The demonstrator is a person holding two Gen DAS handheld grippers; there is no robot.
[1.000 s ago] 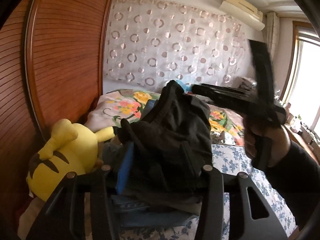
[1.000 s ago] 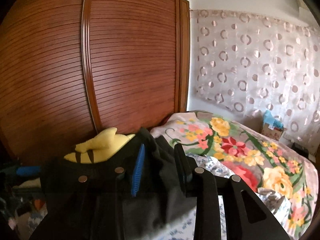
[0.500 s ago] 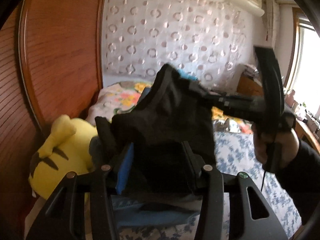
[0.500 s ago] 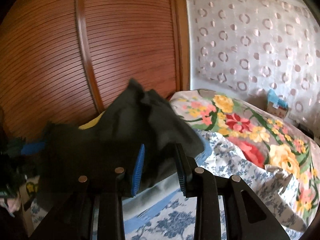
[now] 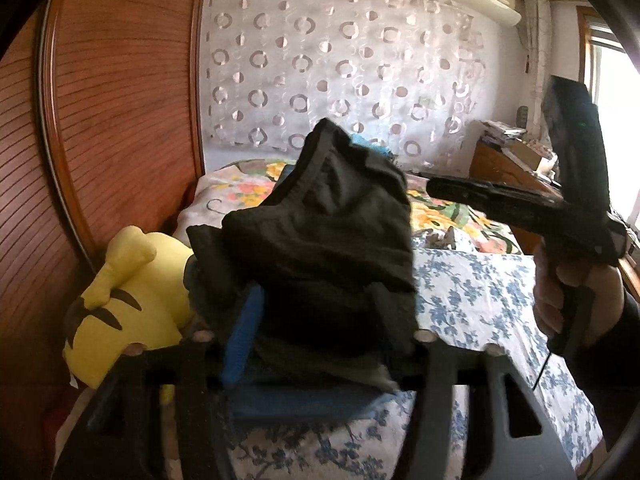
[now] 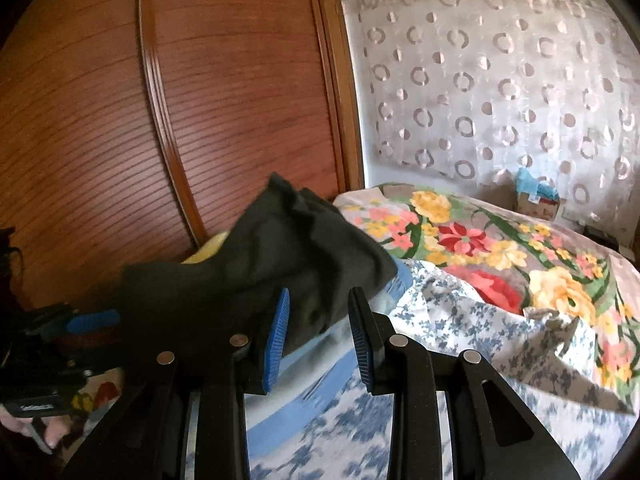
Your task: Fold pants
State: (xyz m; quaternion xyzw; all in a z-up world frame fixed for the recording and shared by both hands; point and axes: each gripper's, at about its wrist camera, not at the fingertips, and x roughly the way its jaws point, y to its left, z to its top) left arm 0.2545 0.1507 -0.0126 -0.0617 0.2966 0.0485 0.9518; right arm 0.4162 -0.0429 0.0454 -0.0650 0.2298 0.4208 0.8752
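Draping black pants [image 5: 320,240] over left gripper [image 5: 316,320], right gripper [image 6: 318,336] parted.

black pants [image 5: 320,240] bunched between left tool [image 5: 316,320] fingers (raised)

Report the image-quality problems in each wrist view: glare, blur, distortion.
Left wrist view: the window at the right edge is blown out white; the black pants read as a dark mass with few folds visible; fisheye bends the wooden wardrobe edge. Right wrist view: even light, no glare; the blue floral sheet near the right gripper is smeared by blur; the wardrobe trim curves strongly.
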